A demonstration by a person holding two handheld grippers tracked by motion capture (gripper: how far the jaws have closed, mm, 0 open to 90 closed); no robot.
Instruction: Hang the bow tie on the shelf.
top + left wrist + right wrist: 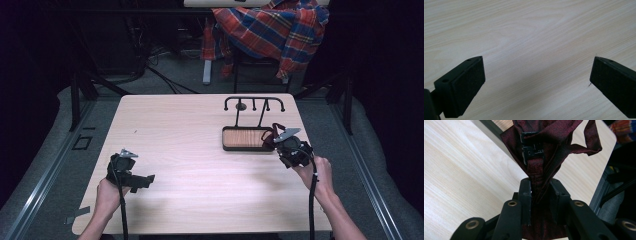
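Pale wooden table [200,165]: your right gripper [540,192] clamps the maroon bow tie [554,142] beside the rack tray [247,138]; left gripper [536,80] agape, idle. Next, judge hanging it.

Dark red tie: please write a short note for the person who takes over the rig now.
Right gripper: fingers shut on the dark red tie, held above the right side of the table, beside the stand's wooden tray.
Left gripper: open, holds nothing, low over bare table at the left.
Done: tie is grasped.
Left: probably hang it on the black hook rack above the tray; no hook bears anything yet.
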